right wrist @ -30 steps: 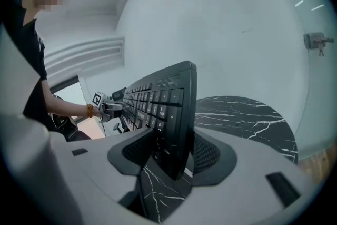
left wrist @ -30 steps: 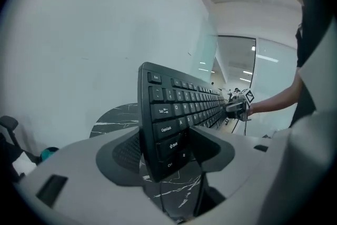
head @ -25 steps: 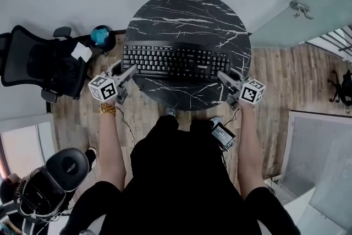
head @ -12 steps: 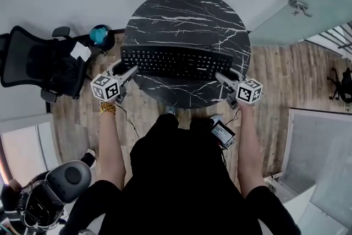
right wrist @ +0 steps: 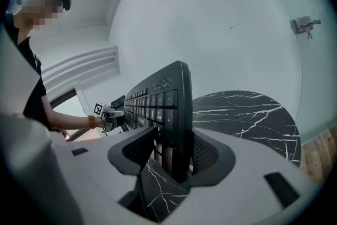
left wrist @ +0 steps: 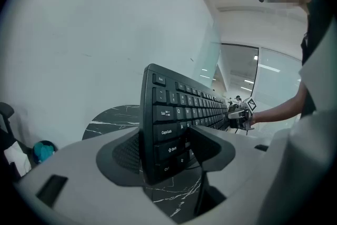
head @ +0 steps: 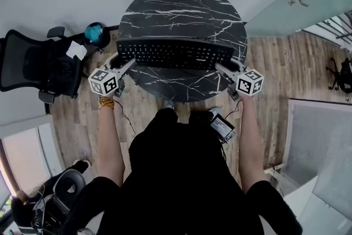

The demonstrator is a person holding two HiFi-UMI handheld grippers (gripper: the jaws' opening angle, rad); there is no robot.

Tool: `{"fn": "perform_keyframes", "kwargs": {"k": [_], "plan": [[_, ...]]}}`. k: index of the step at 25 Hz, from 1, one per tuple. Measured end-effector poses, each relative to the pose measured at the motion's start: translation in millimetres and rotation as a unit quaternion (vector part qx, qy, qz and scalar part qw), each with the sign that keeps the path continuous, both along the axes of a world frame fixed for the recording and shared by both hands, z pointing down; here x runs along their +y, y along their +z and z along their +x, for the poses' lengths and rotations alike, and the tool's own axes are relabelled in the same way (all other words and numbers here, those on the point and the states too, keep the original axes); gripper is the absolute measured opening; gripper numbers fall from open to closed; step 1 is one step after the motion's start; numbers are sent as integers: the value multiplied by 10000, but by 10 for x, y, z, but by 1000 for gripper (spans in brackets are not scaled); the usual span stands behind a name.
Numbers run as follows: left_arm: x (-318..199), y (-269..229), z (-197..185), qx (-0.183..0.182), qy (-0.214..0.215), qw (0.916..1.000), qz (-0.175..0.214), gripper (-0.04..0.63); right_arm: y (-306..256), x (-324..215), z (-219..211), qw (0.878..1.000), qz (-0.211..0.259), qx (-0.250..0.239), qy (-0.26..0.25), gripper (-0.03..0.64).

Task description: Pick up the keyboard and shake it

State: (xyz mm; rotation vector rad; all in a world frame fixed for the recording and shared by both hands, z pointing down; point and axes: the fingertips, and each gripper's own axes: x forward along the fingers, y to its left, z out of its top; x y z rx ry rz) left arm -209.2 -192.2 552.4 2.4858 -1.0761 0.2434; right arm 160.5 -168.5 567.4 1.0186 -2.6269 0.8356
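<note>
Jaws: left gripper (left wrist: 169, 151) clamps the left end of the long black plastic keyboard (head: 173, 53), right gripper (right wrist: 171, 154) clamps its right end | keyboard: held tilted between both grippers, over the round black white-veined marble table (head: 181, 8)

The keyboard (head: 173, 53) is black with white key legends. The round desk (head: 181, 5) is black marble, veined white. The left tongs (head: 126, 66) and right tongs (head: 221, 67) are grey, and their cubes (head: 104, 82) are white with black square markers. The plank floor (head: 275, 74) is brown wood. At left, the chair (head: 33, 66) is black.
</note>
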Motion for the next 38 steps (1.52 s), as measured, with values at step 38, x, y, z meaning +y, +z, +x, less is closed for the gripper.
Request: {"fn": "perform_keyframes", "kwargs": {"k": [38], "plan": [[-85,-425,40,-656,-79,9913,1141,276,-534,-196,-23,9661,1965,1671,70,230]]}}
